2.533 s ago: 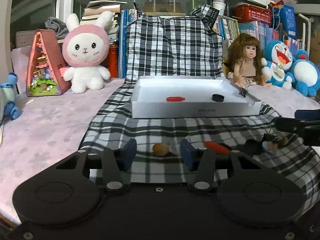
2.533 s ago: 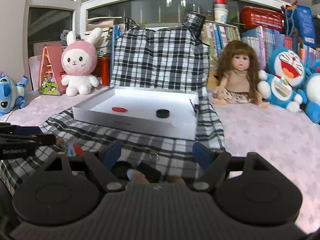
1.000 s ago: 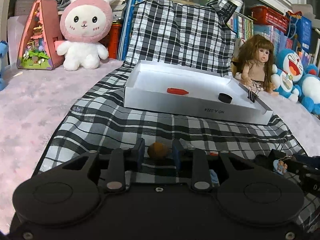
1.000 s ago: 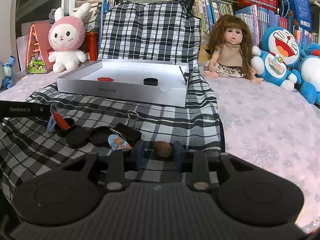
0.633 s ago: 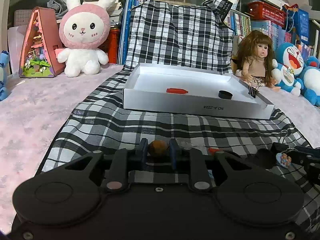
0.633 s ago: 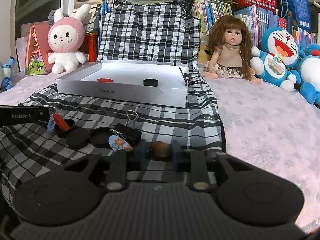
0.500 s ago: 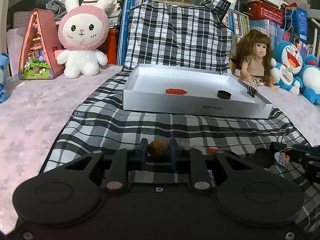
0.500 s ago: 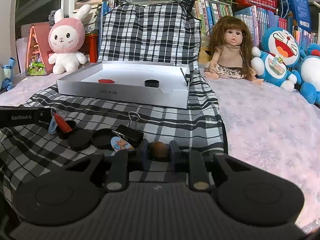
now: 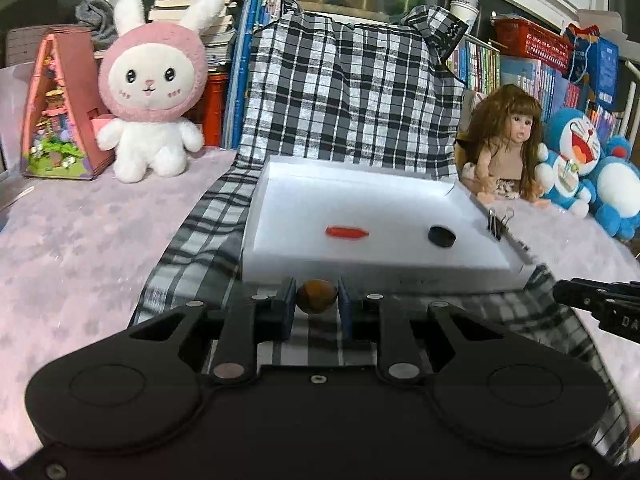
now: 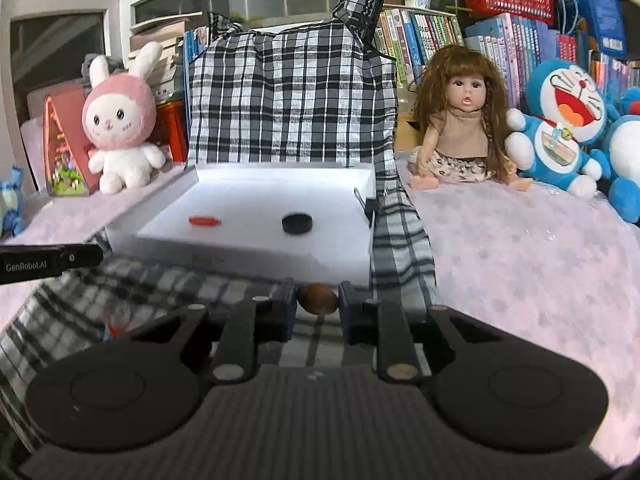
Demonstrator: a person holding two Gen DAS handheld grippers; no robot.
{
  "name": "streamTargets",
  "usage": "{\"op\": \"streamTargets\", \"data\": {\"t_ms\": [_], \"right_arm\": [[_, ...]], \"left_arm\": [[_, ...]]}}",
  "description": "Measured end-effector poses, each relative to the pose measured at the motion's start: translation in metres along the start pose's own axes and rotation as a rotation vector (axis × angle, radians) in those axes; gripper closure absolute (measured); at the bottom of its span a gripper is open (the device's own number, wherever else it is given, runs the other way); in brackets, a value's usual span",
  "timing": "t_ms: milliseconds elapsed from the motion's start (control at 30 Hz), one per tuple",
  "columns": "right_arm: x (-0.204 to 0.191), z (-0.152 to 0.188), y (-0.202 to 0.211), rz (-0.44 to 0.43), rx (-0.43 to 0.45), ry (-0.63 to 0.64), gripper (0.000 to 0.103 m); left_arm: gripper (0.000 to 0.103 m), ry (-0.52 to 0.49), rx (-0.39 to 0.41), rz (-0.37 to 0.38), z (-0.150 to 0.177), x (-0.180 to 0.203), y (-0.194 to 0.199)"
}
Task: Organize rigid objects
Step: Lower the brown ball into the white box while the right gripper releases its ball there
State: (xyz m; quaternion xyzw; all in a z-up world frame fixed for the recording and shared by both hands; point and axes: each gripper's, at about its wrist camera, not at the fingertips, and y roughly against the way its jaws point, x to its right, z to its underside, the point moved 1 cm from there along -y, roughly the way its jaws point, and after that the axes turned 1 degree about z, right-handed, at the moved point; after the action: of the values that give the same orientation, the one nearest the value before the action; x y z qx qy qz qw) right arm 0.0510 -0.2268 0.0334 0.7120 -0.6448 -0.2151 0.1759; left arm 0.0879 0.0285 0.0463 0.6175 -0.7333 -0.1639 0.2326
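left gripper: clamped on brown nut A, held between the pads | right gripper: clamped on brown nut B | white tray just ahead of both grippers, holds red piece and black cap | plaid cloth beneath

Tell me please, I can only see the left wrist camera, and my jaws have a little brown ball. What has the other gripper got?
Observer: The right gripper has its jaws shut on a brown ball too, much like yours.
Operator: Is it in the box yet?
Observer: No. In the right wrist view it hangs in front of the near wall of the white box, over the plaid cloth.
Operator: Is anything left to pick up?
Observer: That view shows a red smear on the cloth at the lower left, too blurred to name.
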Motion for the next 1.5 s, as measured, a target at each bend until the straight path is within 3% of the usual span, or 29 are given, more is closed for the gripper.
{"op": "streamTargets", "data": {"t_ms": [200,333,533,900,1167,1500], "right_arm": [[0.007,-0.043,-0.031,-0.033,-0.070,-0.067,0.076],[0.010,-0.065,-0.059,-0.059,-0.140,-0.121,0.076],[0.011,-0.077,-0.097,-0.057,-0.226,-0.176,0.076],[0.006,-0.081,-0.140,0.039,-0.276,-0.170,0.076],[-0.005,-0.082,-0.157,0.112,-0.281,-0.139,0.076],[-0.004,-0.078,-0.169,0.134,-0.302,-0.181,0.076]], "left_arm": [[0.081,0.024,-0.093,0.049,-0.044,-0.004,-0.031],[0.081,-0.017,-0.131,0.031,-0.064,0.001,-0.055],[0.081,0.033,-0.208,0.055,-0.085,-0.003,-0.097],[0.081,0.041,-0.277,-0.009,-0.082,-0.012,-0.148],[0.081,0.053,-0.289,-0.003,-0.082,-0.014,-0.161],[0.081,0.050,-0.298,-0.001,-0.078,-0.013,-0.168]]}}
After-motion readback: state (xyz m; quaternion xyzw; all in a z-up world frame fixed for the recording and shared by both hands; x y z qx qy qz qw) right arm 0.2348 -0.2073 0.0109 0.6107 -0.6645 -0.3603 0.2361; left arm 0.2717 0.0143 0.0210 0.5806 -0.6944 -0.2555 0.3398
